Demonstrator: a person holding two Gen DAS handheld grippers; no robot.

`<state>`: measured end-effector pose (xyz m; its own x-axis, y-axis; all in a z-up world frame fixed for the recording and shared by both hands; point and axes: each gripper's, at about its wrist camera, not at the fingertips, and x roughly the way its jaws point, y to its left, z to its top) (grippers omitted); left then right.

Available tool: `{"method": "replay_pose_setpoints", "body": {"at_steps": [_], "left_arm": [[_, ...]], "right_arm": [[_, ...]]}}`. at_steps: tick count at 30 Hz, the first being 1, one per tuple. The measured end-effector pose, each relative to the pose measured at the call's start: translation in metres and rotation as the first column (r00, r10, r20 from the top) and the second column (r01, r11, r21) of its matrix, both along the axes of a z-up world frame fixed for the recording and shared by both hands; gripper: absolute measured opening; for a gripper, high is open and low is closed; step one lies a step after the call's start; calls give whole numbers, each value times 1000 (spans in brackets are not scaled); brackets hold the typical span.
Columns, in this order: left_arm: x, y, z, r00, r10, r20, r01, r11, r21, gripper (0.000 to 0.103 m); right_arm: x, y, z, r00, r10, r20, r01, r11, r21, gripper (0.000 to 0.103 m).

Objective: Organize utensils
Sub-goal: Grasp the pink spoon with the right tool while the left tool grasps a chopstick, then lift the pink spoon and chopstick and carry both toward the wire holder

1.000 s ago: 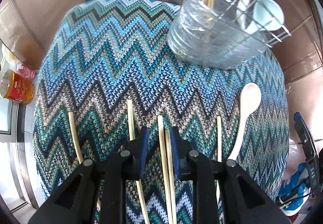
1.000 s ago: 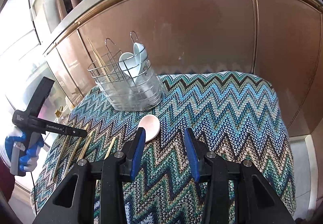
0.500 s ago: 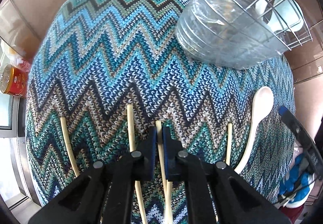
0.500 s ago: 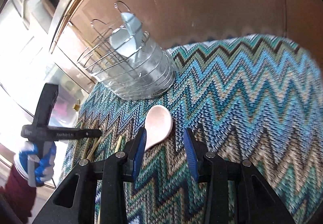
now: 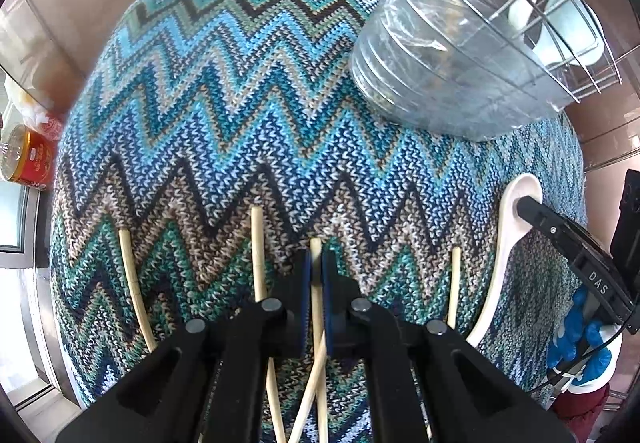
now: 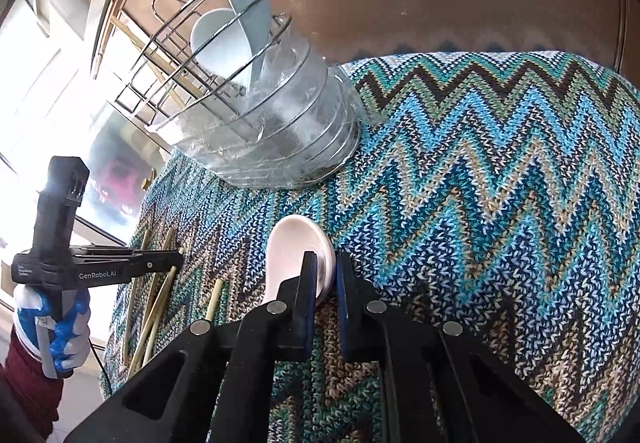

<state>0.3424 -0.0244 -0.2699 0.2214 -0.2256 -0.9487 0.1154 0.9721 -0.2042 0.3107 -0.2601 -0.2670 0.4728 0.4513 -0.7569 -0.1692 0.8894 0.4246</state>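
The left tongs pinched a chopstick on the zigzag cloth; the right tongs pinched the near rim of the white spoon.

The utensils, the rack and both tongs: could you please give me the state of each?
Left tongs: shut on a chopstick.
Right tongs: shut on the white spoon bowl's rim.
Other chopsticks: loose on the cloth.
Wire rack: upright, holding spoons and chopsticks.
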Motion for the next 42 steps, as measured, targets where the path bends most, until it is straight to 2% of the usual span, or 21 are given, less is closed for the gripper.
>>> {"method": "replay_pose_setpoints", "body": {"at_steps": [8, 17, 24, 30, 37, 42], "left_arm": [[-26, -2, 17, 998, 21, 67, -18, 999, -41, 4], [-85, 1, 72, 981, 5, 193, 15, 995, -102, 4], [-125, 4, 130, 950, -11, 313, 60, 987, -149, 4], [-147, -6, 169, 923, -14, 385, 105, 971, -215, 4], [-166, -12, 223, 871, -5, 492, 148, 956, -253, 4], [-181, -5, 251, 839, 11, 545, 158, 952, -263, 4]], "right_arm": [[-24, -9, 17, 996, -10, 87, 10, 1000, -5, 7], [-70, -10, 63, 980, -25, 197, 34, 999, -41, 6], [-111, -16, 104, 958, -52, 283, 66, 997, -41, 6], [-152, -15, 137, 933, -74, 352, 96, 994, -45, 6], [-187, -21, 168, 899, -103, 426, 136, 990, -47, 6], [-202, -24, 186, 877, -113, 466, 151, 988, -45, 6]]}}
